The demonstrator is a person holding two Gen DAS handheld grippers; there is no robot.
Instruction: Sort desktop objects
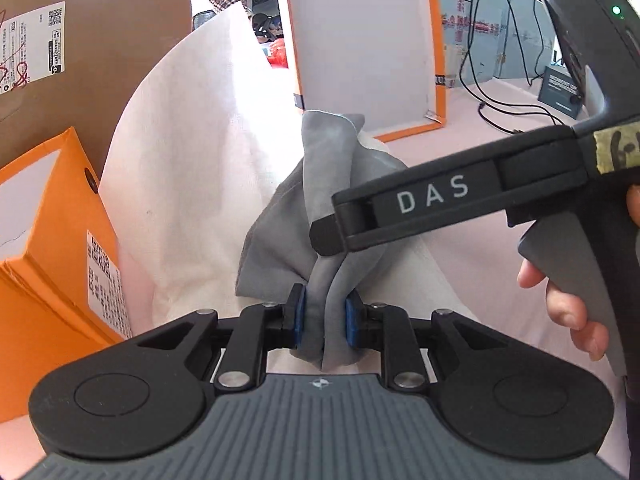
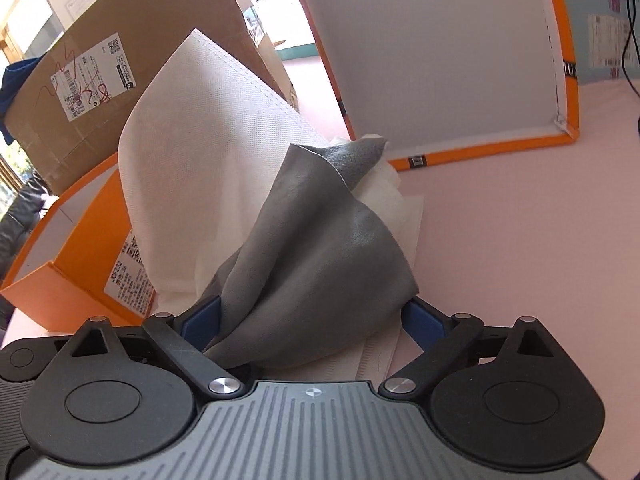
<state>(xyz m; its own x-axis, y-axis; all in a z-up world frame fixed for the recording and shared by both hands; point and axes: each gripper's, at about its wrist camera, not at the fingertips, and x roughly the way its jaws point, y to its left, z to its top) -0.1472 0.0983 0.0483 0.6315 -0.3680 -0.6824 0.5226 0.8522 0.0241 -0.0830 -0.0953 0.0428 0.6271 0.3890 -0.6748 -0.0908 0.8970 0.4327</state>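
Between the left gripper's point(image 1: 324, 322) closed pads we find the grey cloth point(image 1: 320, 216) bunched; the right gripper point(image 2: 316, 316) stands open around it. We judge the white sheet point(image 2: 208, 136) behind may snag.

Left hand-held gripper point(image 1: 325, 320) clamps bunched grey cloth point(image 1: 332, 184); right hand-held gripper point(image 1: 326, 236) touching cloth.

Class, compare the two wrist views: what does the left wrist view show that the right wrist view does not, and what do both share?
Only the left wrist view shows the left tongs shut on the grey cloth, the right tongs' body marked DAS, a hand on its grip, and black cables.

Only the right wrist view shows the right tongs open, with the grey cloth draped between the blue pads.

Both show the white sheet, the orange box, the cardboard carton and the orange-rimmed lid.
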